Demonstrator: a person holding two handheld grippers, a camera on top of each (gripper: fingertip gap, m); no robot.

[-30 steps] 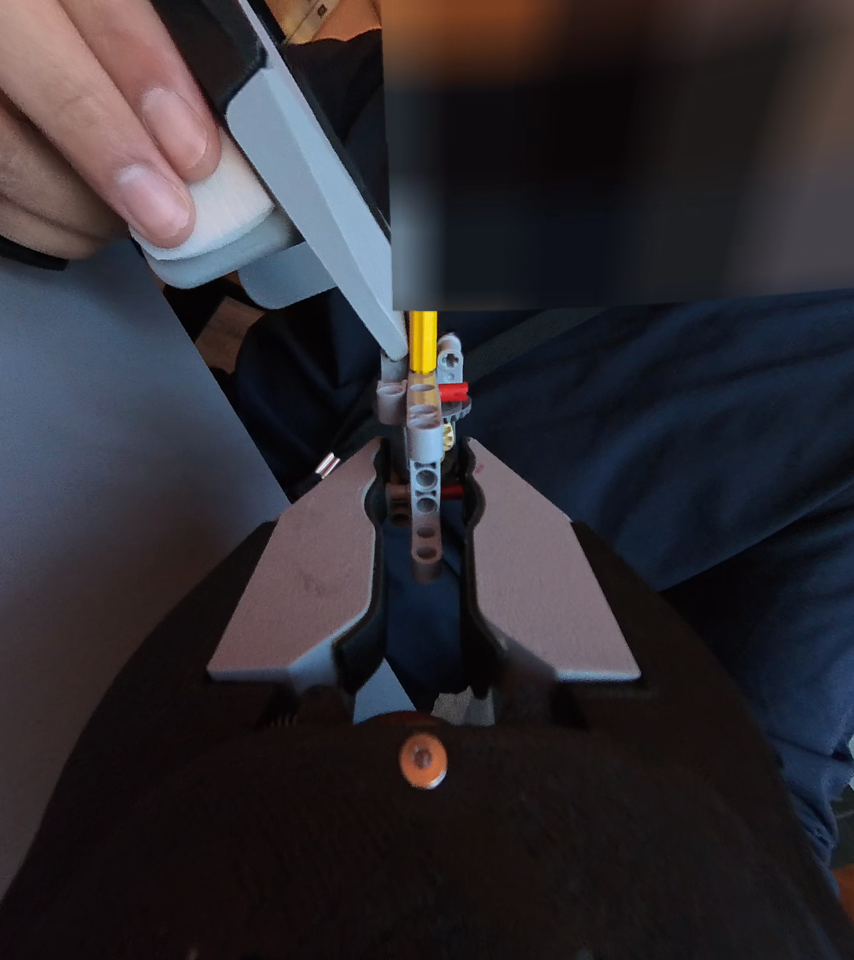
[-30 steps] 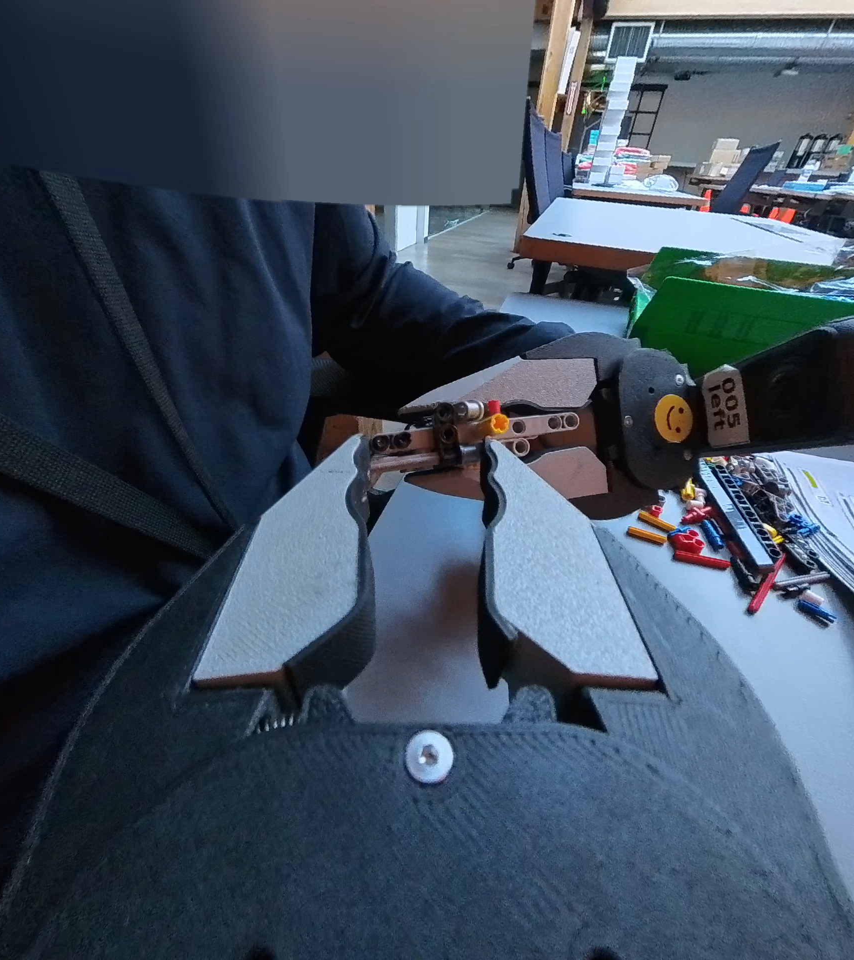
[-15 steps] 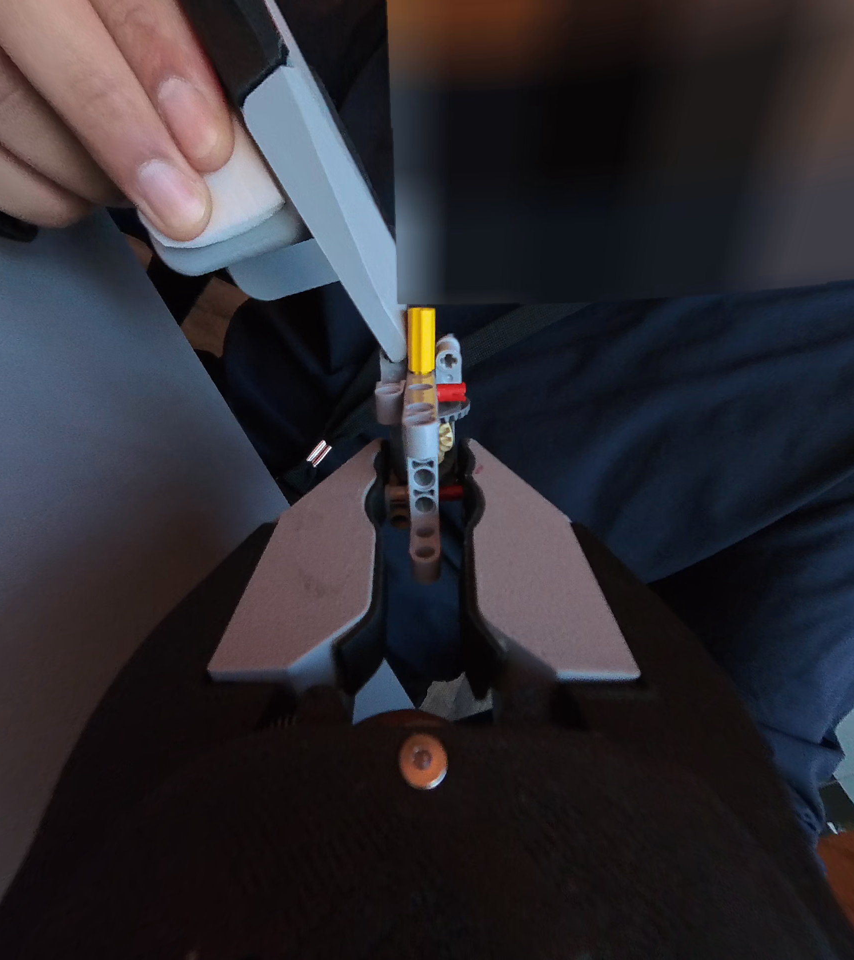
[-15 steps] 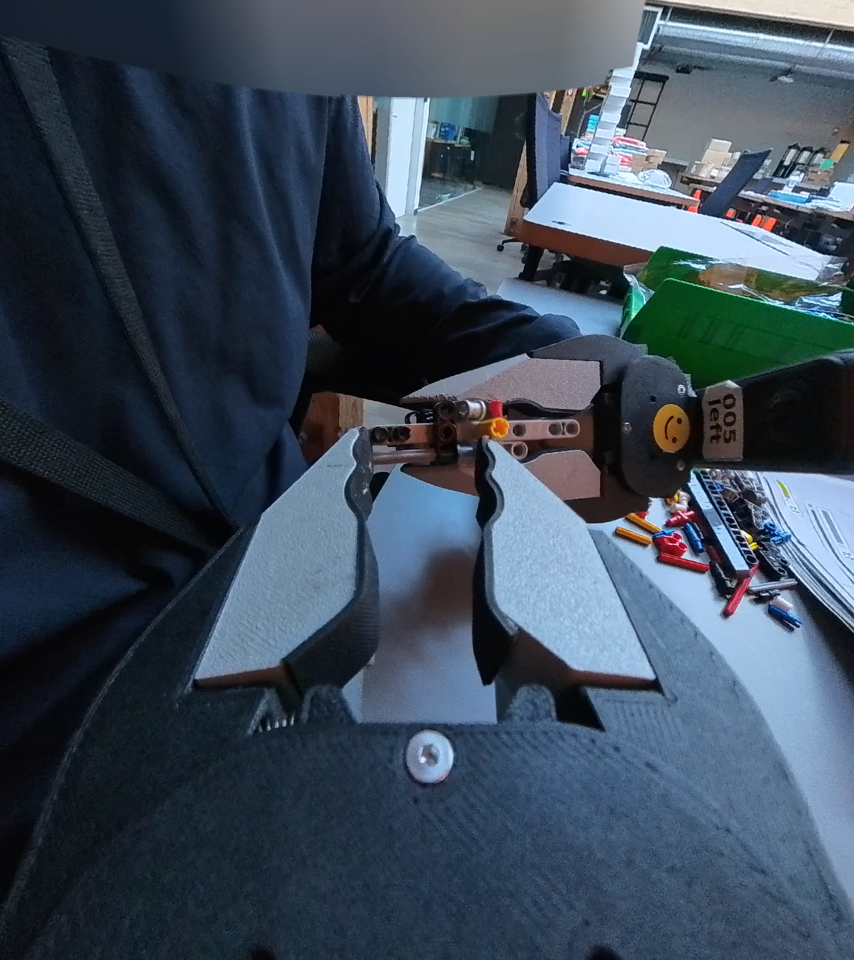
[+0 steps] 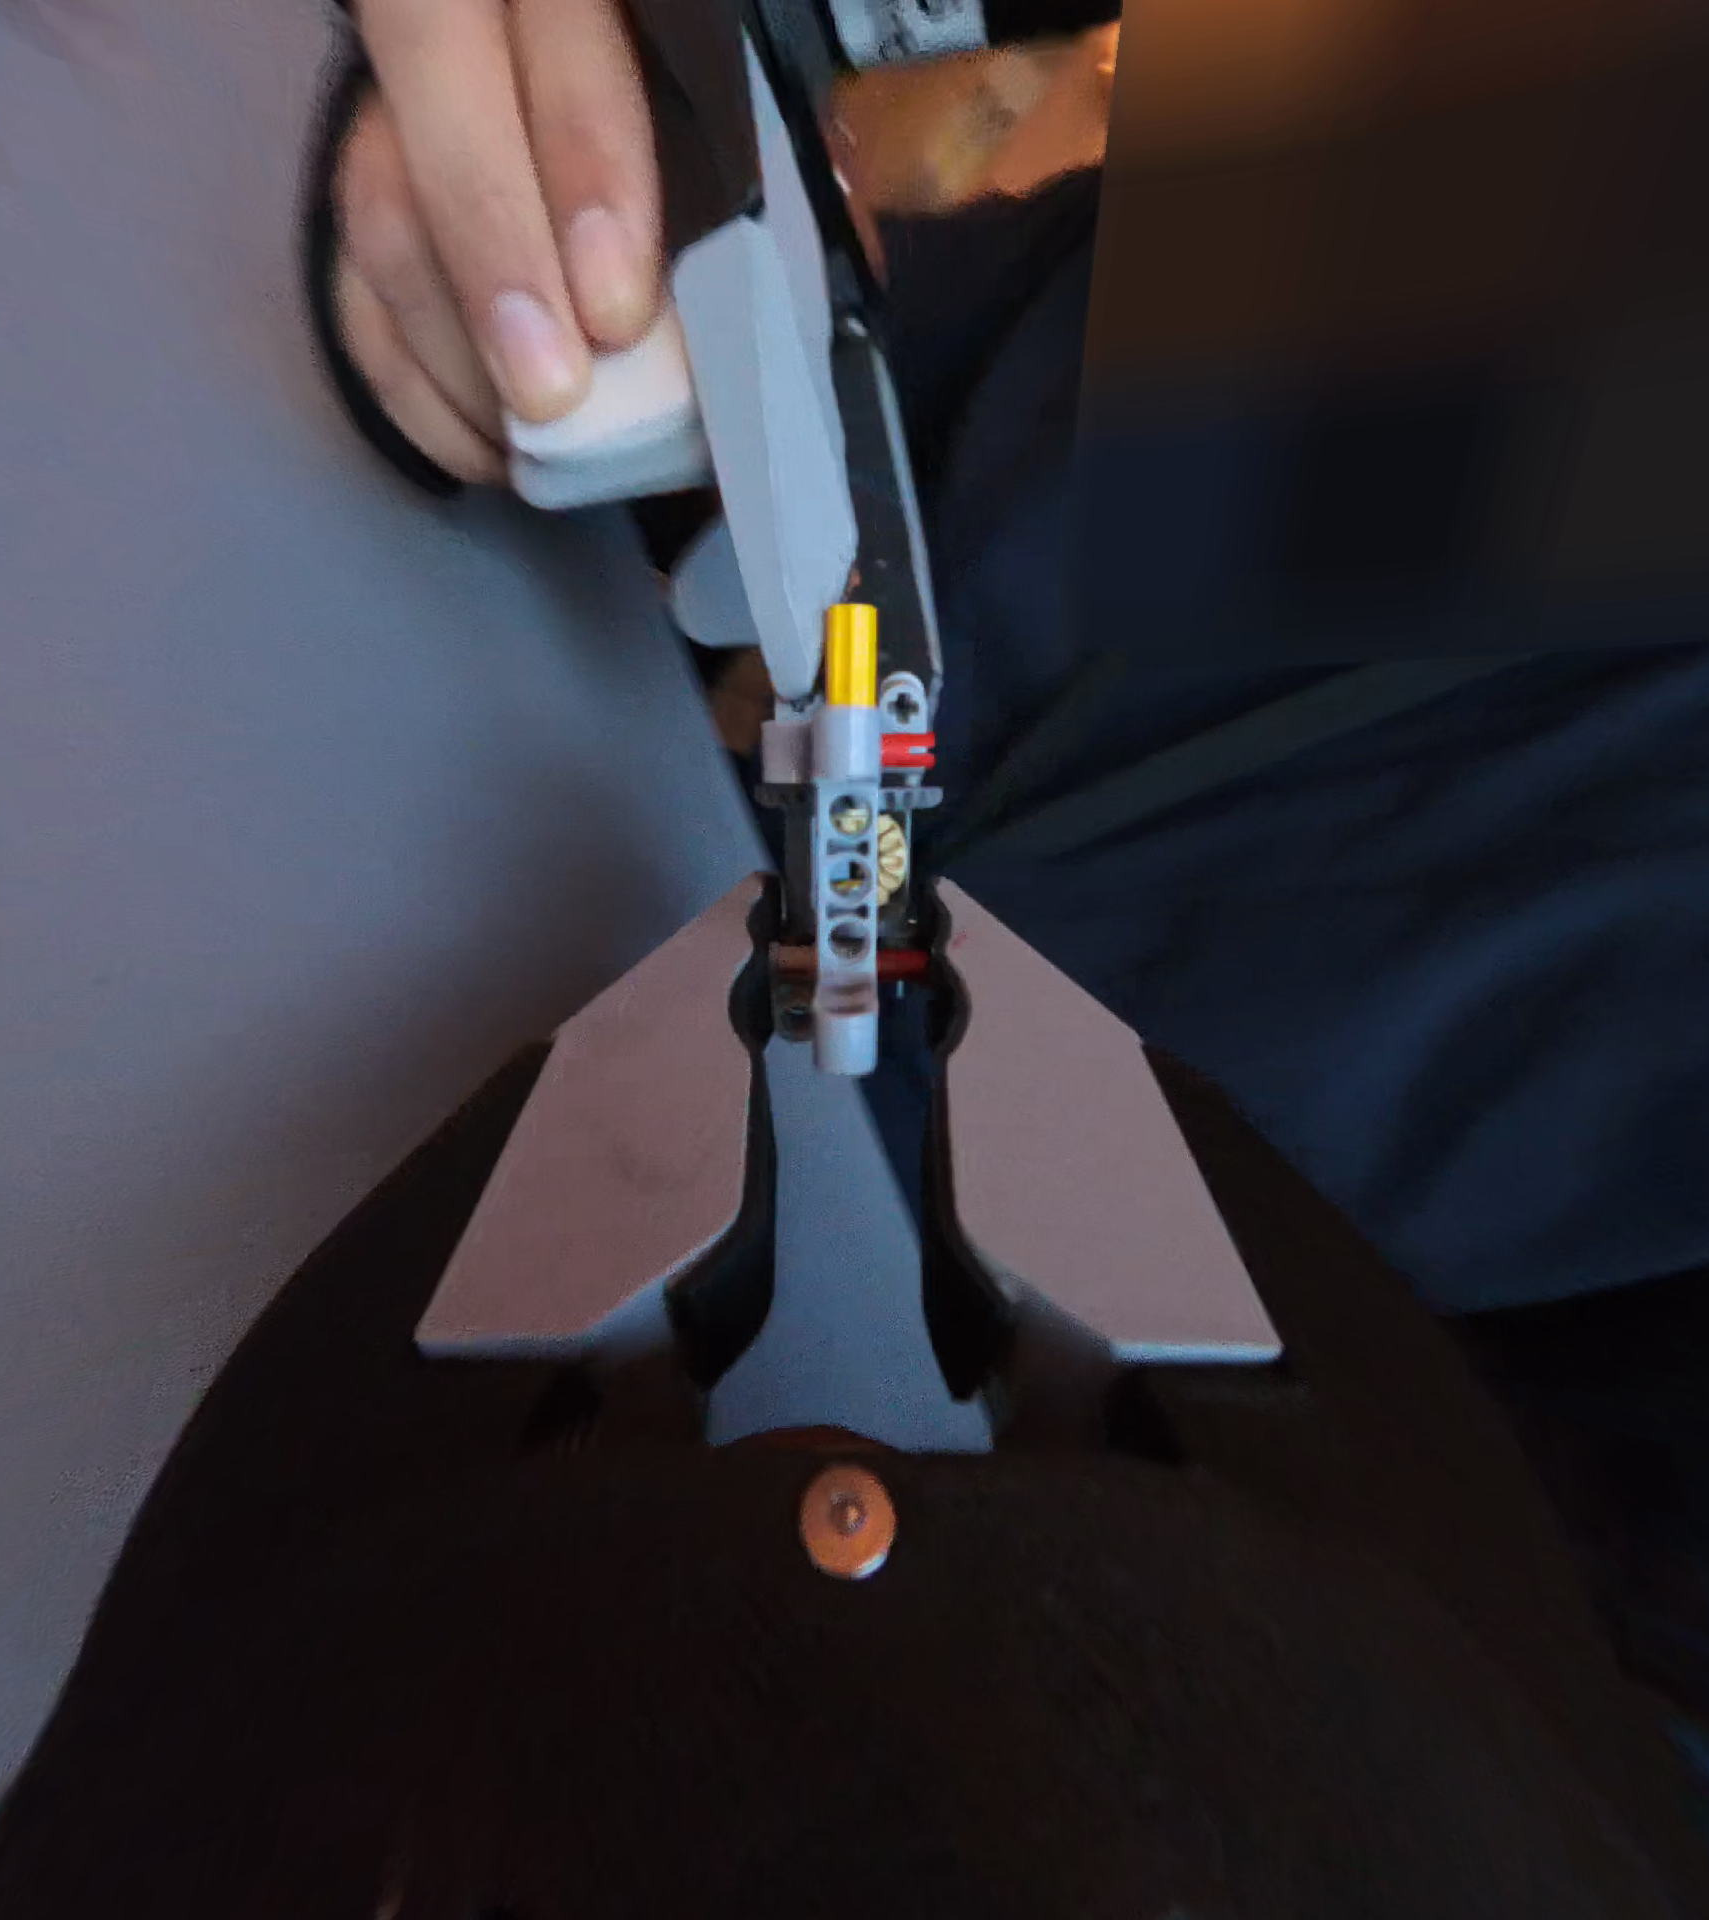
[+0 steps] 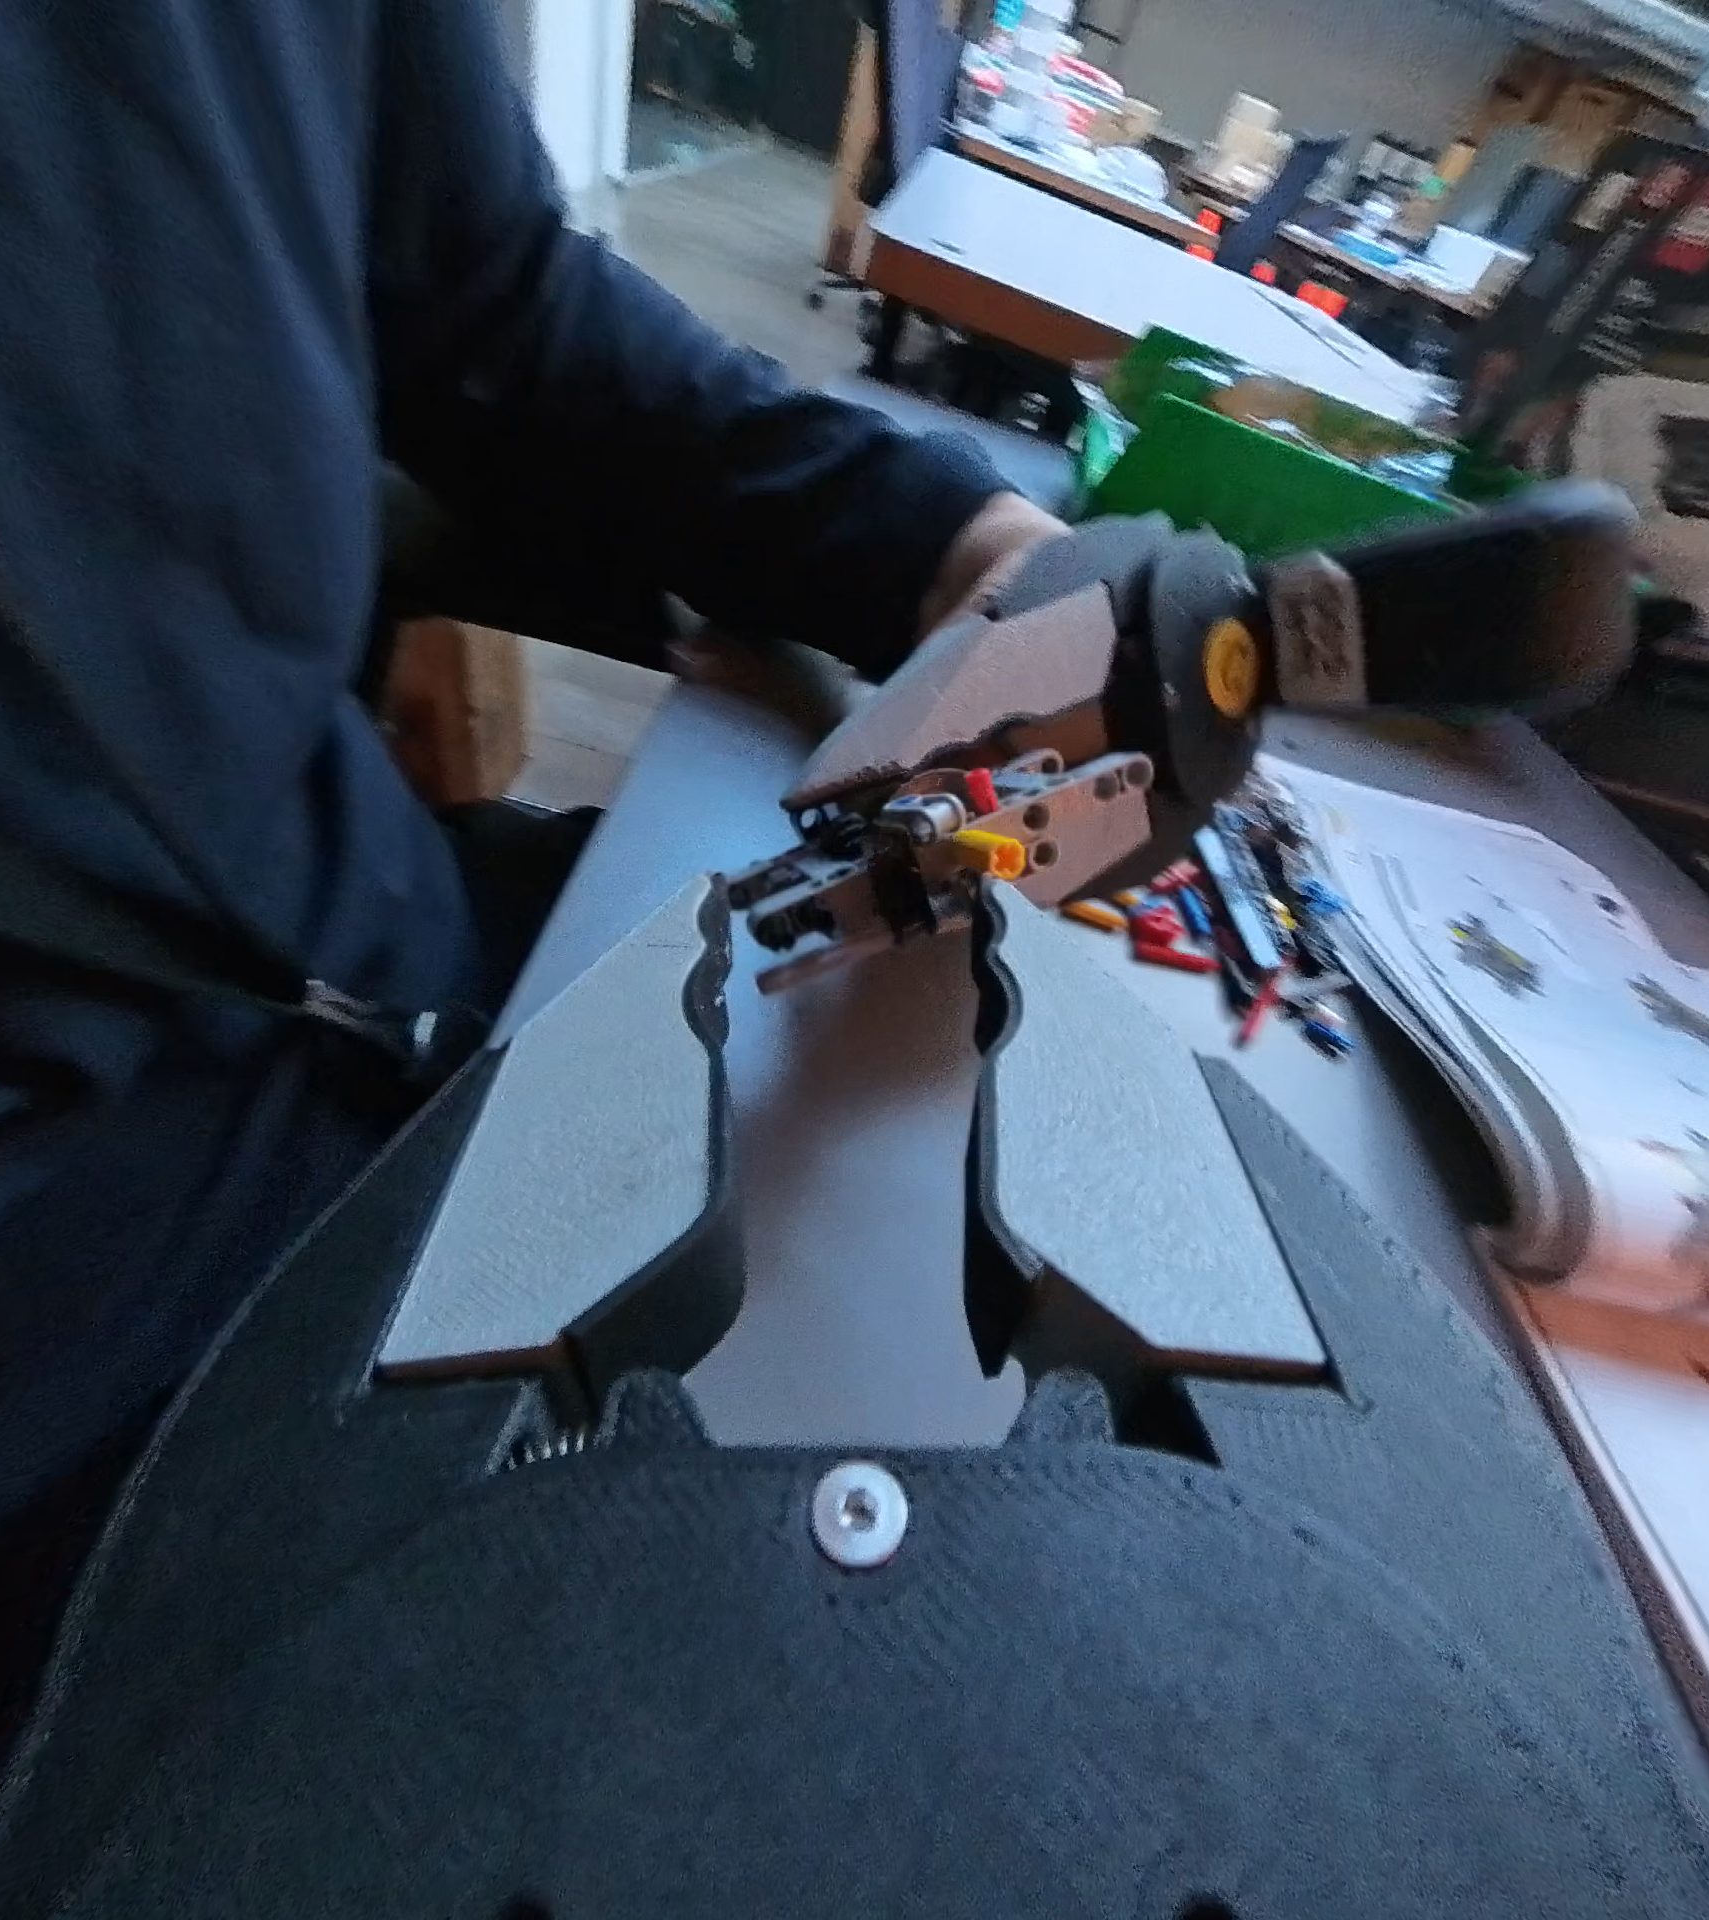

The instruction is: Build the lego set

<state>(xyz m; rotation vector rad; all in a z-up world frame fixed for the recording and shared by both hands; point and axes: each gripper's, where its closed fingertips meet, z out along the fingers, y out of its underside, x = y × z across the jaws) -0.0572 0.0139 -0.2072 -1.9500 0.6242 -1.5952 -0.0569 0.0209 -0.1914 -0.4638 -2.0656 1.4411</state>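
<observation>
My left gripper (image 5: 850,935) is shut on a small toy assembly (image 5: 845,862) of grey holed beams with a yellow axle (image 5: 850,655), red pins and a tan gear. Its pads press on the assembly's lower part. In the right wrist view the left gripper (image 6: 788,888) comes in from the right and holds the assembly (image 6: 891,873) level above the grey table (image 6: 621,831). My right gripper (image 6: 850,925) is open, with the assembly's free end between its fingertips and a slim gap at the left pad. In the left wrist view the right gripper (image 5: 860,675) straddles the yellow axle from above.
A pile of loose red, blue, yellow and black pieces (image 6: 1234,935) lies on the table behind the assembly. An open instruction booklet (image 6: 1556,987) lies to the right, with a green box (image 6: 1245,468) farther back. A person in dark blue clothing (image 6: 206,520) is close on the left. Left and right tips are no more than a few centimetres apart.
The right gripper's jaws have widened a little around the assembly's end. Both views have swung and blurred. The assembly stays in the left grasp.
</observation>
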